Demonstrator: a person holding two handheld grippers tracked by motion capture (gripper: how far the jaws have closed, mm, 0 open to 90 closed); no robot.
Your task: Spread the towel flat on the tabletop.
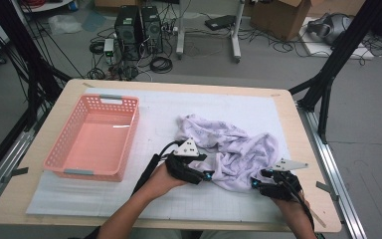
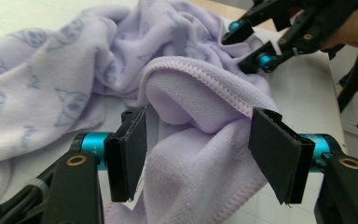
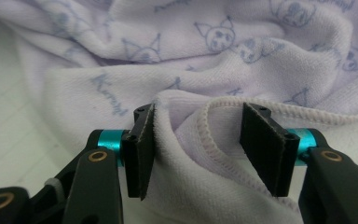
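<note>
The towel lies bunched mid-table, right of the basket. Left gripper & right gripper are both part open, a hem fold between the jaws, not pinched. Shut too soon & the fold may slip out. Table edge is near the right hand; lots of room up front.

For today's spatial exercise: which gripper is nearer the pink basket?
Left. The left gripper sits at the towel's near-left edge, just right of the basket; the right gripper is farther right, at the towel's near-right edge.
</note>
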